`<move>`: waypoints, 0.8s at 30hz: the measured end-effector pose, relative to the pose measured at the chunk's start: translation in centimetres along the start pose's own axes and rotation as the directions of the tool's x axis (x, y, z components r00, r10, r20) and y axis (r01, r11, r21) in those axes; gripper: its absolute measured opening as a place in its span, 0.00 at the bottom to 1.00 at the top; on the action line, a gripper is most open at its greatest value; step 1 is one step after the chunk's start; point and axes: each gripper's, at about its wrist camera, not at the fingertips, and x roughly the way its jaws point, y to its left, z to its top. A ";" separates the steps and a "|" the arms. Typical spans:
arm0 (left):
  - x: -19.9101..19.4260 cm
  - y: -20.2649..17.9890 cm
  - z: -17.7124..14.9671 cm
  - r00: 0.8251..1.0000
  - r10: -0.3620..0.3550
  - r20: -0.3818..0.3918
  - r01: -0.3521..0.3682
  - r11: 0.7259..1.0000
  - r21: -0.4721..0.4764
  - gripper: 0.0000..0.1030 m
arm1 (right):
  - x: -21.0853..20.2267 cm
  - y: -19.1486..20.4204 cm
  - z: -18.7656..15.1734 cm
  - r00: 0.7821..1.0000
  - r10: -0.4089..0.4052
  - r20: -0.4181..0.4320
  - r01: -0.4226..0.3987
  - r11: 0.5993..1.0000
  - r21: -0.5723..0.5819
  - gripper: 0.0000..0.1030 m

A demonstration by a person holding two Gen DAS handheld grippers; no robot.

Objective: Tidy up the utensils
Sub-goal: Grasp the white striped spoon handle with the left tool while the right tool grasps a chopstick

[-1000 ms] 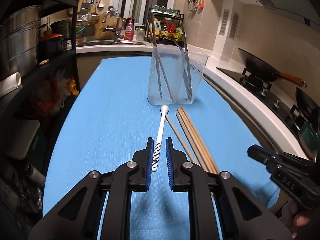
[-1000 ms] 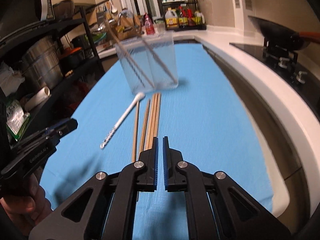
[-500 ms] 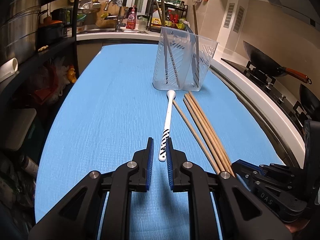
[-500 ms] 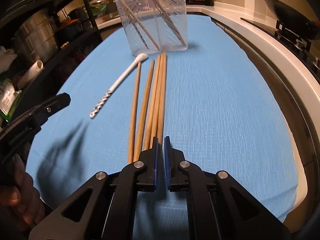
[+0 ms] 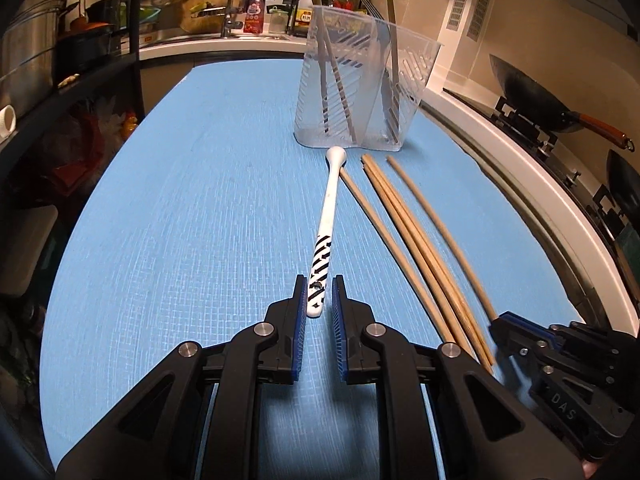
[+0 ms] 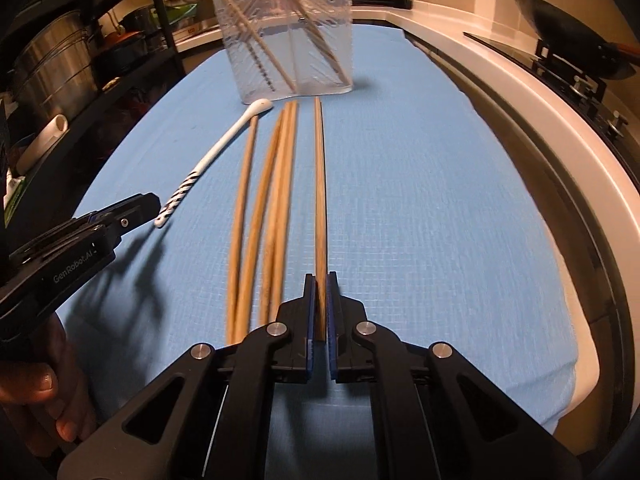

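Observation:
A white spoon point(image 5: 329, 216) with a black-striped handle lies on the blue cloth point(image 5: 180, 240); its handle end sits between the fingers of my left gripper point(image 5: 320, 294), which stand slightly apart around it. My right gripper point(image 6: 320, 288) is shut on one wooden chopstick point(image 6: 319, 184), set apart from several other chopsticks point(image 6: 272, 184) lying to its left. The spoon point(image 6: 224, 148) lies further left. A clear plastic holder point(image 5: 360, 80) with a few chopsticks stands beyond; it also shows in the right wrist view point(image 6: 288, 36).
A black shelf rack point(image 5: 72, 80) with pots stands left of the table. A white counter edge point(image 5: 540, 184) and a stove with a wok point(image 5: 532, 100) run along the right. A sink and bottles are at the back.
My left gripper moved forward so the spoon handle sits deeper between its fingers. My right gripper closed on one chopstick, which now lies apart from the others.

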 end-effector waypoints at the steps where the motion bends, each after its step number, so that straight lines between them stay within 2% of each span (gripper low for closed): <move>1: 0.3 -0.3 0.1 1.000 0.007 -0.011 -0.007 1.000 0.006 0.13 | 0.0 -0.2 0.0 1.000 -0.004 -0.001 0.004 1.000 0.004 0.05; 3: 0.8 -0.6 0.1 0.999 0.019 -0.033 -0.019 1.000 0.010 0.13 | -0.1 -0.3 0.0 1.000 -0.014 -0.003 0.014 1.000 0.005 0.05; 8: 1.3 -2.0 0.0 0.995 0.074 -0.059 -0.069 0.994 0.090 0.13 | -0.3 -0.3 -0.2 1.000 -0.022 -0.004 0.022 1.000 -0.005 0.05; 12: 1.1 -2.4 -0.3 0.994 0.095 -0.049 -0.089 0.989 0.119 0.11 | -0.3 -0.3 -0.2 1.000 -0.021 -0.004 0.021 1.000 -0.003 0.05; 24: -0.7 -1.5 -0.7 1.000 0.009 0.007 -0.009 1.000 0.004 0.10 | -0.4 -0.7 -0.4 1.000 -0.026 -0.001 0.026 1.000 0.016 0.05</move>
